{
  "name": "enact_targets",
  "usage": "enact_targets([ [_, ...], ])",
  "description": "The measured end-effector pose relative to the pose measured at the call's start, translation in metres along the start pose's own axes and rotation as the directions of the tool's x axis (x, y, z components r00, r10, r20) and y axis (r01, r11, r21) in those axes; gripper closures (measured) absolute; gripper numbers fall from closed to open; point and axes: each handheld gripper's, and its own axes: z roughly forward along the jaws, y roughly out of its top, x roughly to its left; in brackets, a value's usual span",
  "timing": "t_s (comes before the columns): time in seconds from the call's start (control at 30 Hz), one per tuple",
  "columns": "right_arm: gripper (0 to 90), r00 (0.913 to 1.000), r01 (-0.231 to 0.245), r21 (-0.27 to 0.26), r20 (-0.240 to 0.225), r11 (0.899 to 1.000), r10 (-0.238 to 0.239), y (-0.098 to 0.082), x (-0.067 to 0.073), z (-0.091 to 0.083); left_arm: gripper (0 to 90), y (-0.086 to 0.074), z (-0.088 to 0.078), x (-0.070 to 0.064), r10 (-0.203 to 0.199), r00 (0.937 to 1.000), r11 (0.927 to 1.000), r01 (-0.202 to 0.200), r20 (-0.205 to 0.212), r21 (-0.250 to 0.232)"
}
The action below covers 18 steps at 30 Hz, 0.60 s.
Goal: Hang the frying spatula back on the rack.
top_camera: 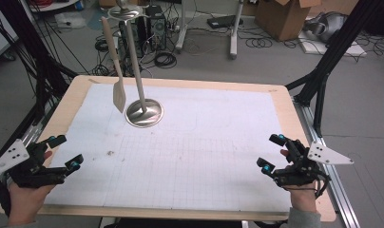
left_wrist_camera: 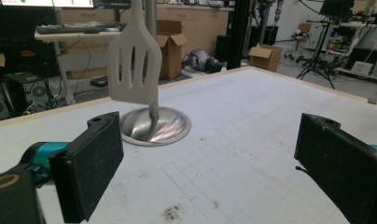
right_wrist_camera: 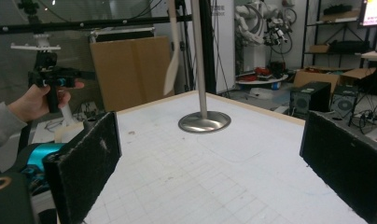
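A pale slotted spatula (top_camera: 118, 71) hangs from the top of a metal stand (top_camera: 143, 112) toward the far left of the table (top_camera: 283, 102), its blade dangling just above the white gridded sheet (top_camera: 204, 147) and just beside the stand's round shiny base, though whether blade and base touch cannot be told. In the left gripper view the spatula (left_wrist_camera: 130, 58) hangs in front of the stand's pole, blade facing the camera, with the stand (left_wrist_camera: 154, 126) behind it. In the right gripper view the spatula (right_wrist_camera: 171, 56) shows edge-on, to the left of the stand (right_wrist_camera: 204, 121). The left gripper (top_camera: 62, 154) is held at the near left corner of the table, well apart from the spatula, its jaws spread wide with nothing between them. The right gripper (top_camera: 272, 153) is held at the near right edge, jaws likewise wide apart and empty. Both point inward over the sheet.
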Motion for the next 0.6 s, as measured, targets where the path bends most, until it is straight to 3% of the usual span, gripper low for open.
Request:
enact_targets([
  [0.23, 4.2, 0.9993, -0.025, -0.002, 0.026, 1.0, 0.025, -0.0028, -0.0025, -0.0061, 8.5, -0.0034, 0.0012, 0.0043, -0.022, 0.9997, 0.9997, 0.022, -0.007, 0.007],
  [0.6, 4.2, 0.9987, -0.028, 0.018, 0.044, 0.999, 0.027, -0.003, -0.0023, -0.0001, 8.5, -0.0039, 0.0026, 0.0058, -0.035, 0.999, 0.9993, 0.035, -0.027, 0.014],
])
